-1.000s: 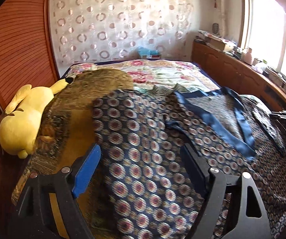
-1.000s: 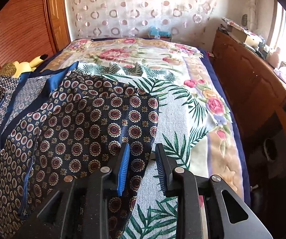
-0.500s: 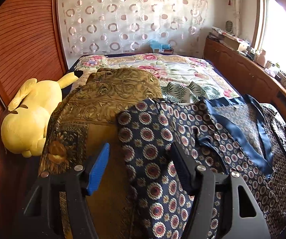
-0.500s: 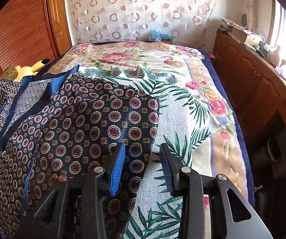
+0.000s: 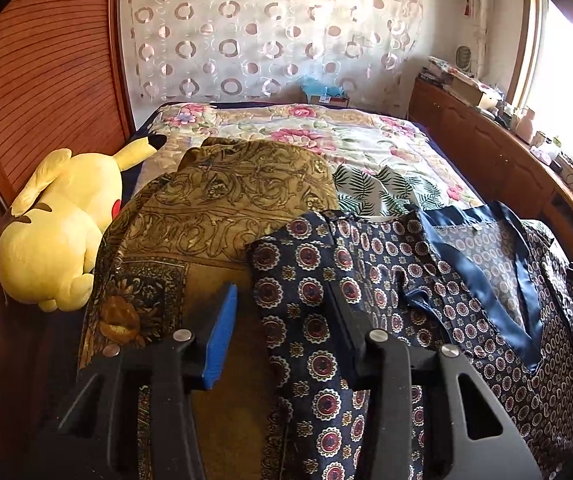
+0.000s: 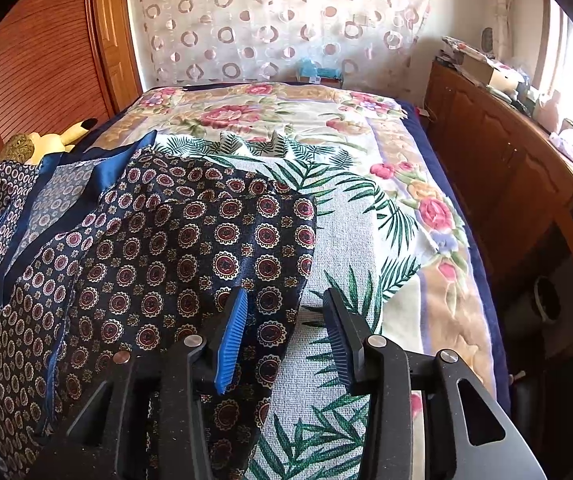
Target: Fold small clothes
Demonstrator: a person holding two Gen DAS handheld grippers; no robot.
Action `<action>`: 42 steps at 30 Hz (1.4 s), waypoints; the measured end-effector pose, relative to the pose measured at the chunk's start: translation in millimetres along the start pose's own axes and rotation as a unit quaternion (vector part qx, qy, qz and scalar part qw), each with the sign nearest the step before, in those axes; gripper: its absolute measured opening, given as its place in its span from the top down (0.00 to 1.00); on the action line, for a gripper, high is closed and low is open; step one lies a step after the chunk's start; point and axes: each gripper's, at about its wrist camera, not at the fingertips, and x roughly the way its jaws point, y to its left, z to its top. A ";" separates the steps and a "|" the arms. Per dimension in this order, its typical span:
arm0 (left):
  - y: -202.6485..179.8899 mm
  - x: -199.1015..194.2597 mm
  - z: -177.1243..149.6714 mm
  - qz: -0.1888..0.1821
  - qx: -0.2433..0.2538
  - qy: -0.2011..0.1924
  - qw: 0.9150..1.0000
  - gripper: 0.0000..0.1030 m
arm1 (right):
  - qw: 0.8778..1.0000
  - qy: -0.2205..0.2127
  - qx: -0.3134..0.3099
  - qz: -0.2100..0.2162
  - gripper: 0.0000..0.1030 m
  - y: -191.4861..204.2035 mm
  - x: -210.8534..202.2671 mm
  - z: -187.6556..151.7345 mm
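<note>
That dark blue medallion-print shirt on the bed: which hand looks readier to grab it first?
Both are close, but probably the left. The left tool is open with the dark blue medallion-print shirt edge between its fingers. The right tool is open too, straddling the shirt's edge over the leaf-print cloth.

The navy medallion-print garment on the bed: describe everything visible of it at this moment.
The navy garment printed with red-and-cream medallions looks like thin, silky cloth. It has plain blue satin bands edging an open front, with a paler small-print lining showing inside. It lies spread and wrinkled across the bed, over a gold-brown patterned cloth and a palm-leaf fabric. Each open gripper, left and right, straddles one of its side edges.
</note>
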 end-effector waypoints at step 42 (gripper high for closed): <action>-37.8 -107.4 -90.5 -0.057 0.040 -0.061 0.996 0.98 | 0.993 -0.103 -0.010 0.063 0.98 38.5 -112.2 -64.0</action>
